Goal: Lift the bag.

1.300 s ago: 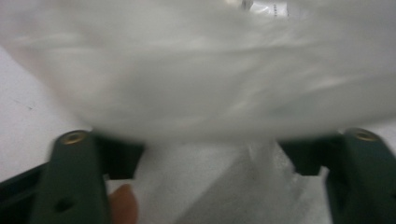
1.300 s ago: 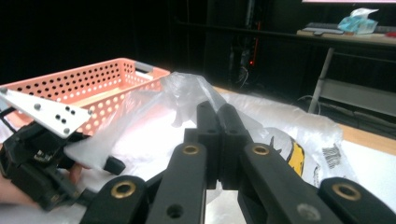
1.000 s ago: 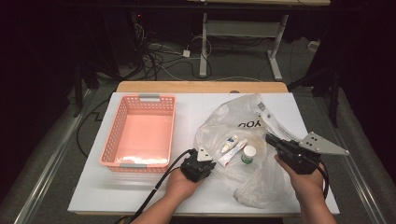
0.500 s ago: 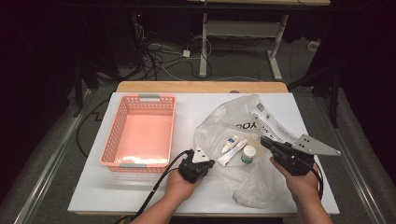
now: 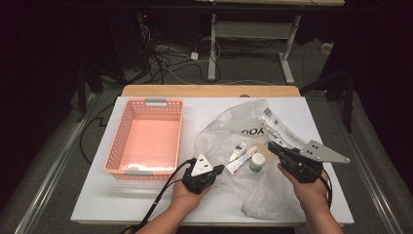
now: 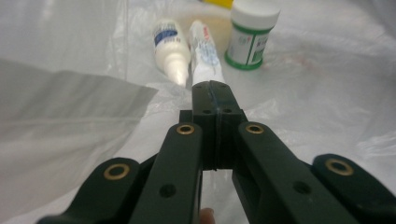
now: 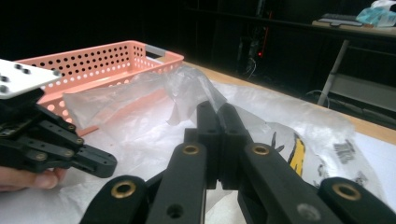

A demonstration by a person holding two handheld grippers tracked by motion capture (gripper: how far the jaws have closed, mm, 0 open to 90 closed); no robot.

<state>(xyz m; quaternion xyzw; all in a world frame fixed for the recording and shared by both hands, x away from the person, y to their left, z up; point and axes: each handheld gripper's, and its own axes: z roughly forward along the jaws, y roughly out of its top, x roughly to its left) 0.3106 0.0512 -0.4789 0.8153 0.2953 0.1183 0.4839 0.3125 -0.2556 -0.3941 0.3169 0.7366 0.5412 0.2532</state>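
Clear crinkled plastic bag (image 5: 253, 146), printed with black lettering and lying spread on the white table top (image 5: 97, 200): landmark for all entries below. Contents, seen through the film near the bag's middle: one small white squeeze bottle with a blue label (image 5: 238, 151), nozzle toward the person; one white tube with red and blue print (image 5: 240, 161) just beside it, lying flat; one short white jar with a green label and white cap (image 5: 257, 163) standing upright on the tube's other side. Left gripper (image 6: 215, 88), black, two-jaw, with a white three-cornered plate on top: at the bag's edge nearest the basket, jaws pressed together with their tips at the near end of the tube; in the left gripper view (image 6: 205, 60) the tube runs straight ahead of the tips; whether film or tube end is pinched between them cannot be told. Right gripper (image 7: 217, 112), black, two-jaw, with a grey three-cornered plate on top: over the bag's far side from the basket, jaws closed flush together, with bag film around the tips; whether any film is caught cannot be told. Salmon-pink perforated plastic basket (image 5: 146, 141) with grey handle inserts: beside the bag, at the left gripper's side. Black cable (image 5: 163, 192): trails from the left gripper toward the person, away from the bag.
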